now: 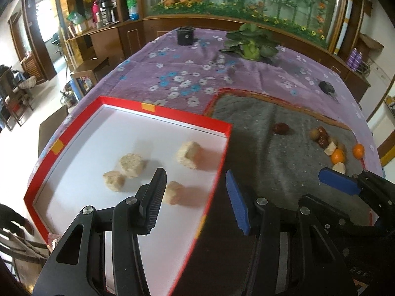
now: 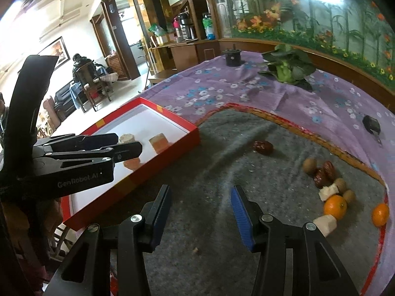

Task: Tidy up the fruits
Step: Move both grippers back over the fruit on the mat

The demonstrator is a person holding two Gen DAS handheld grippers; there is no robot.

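Left gripper: the fingers were held spread, with nothing between them, above the near right edge of the red box.
Right gripper: the fingers were likewise spread and empty, above the grey mat.
Box: four pale chunks were seen on its white floor.
Mat: a lone red date lay near the middle; well apart, at the right, dates, brown round fruits, pale chunks and two oranges were clustered together.
Tablecloth: purple and flowered, bearing leafy greens and a black cup at the far side.
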